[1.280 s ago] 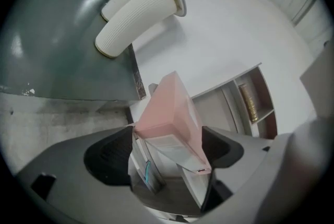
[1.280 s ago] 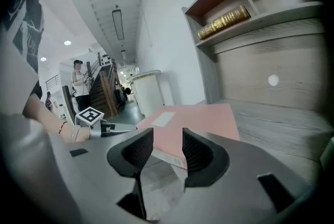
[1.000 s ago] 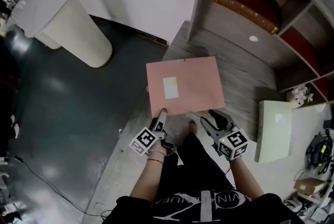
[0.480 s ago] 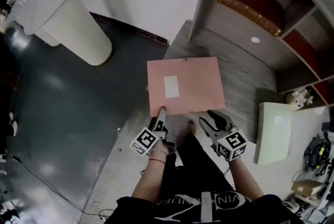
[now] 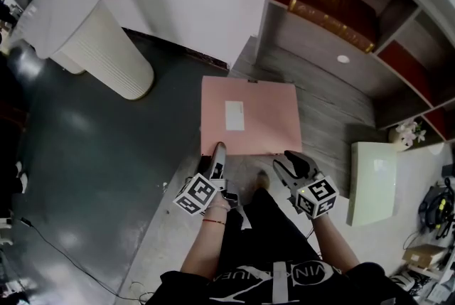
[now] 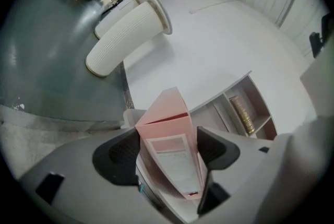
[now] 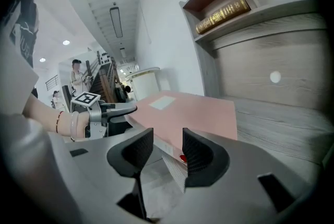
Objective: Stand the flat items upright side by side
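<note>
A flat pink folder (image 5: 249,115) with a white label is held out in front of the person, above the grey wooden floor by the shelf unit. My left gripper (image 5: 219,151) grips its near left corner. In the left gripper view the folder (image 6: 169,129) sits edge-on between both pads of that gripper (image 6: 167,147). My right gripper (image 5: 288,163) is by the folder's near right edge. In its own view the right gripper (image 7: 167,152) has its jaws apart with nothing between them, and the folder (image 7: 193,110) lies just beyond them. The left gripper (image 7: 117,109) also shows there.
A wooden shelf unit (image 5: 330,12) with a gold-lettered book (image 7: 224,14) lying in it stands ahead. A pale green flat board (image 5: 373,179) lies at the right. A white ribbed pedestal (image 5: 92,33) stands on the dark floor at the left.
The pink folder has tipped and shifted slightly towards the shelf, so it looks shorter from above. Both grippers have moved only a little with it.
</note>
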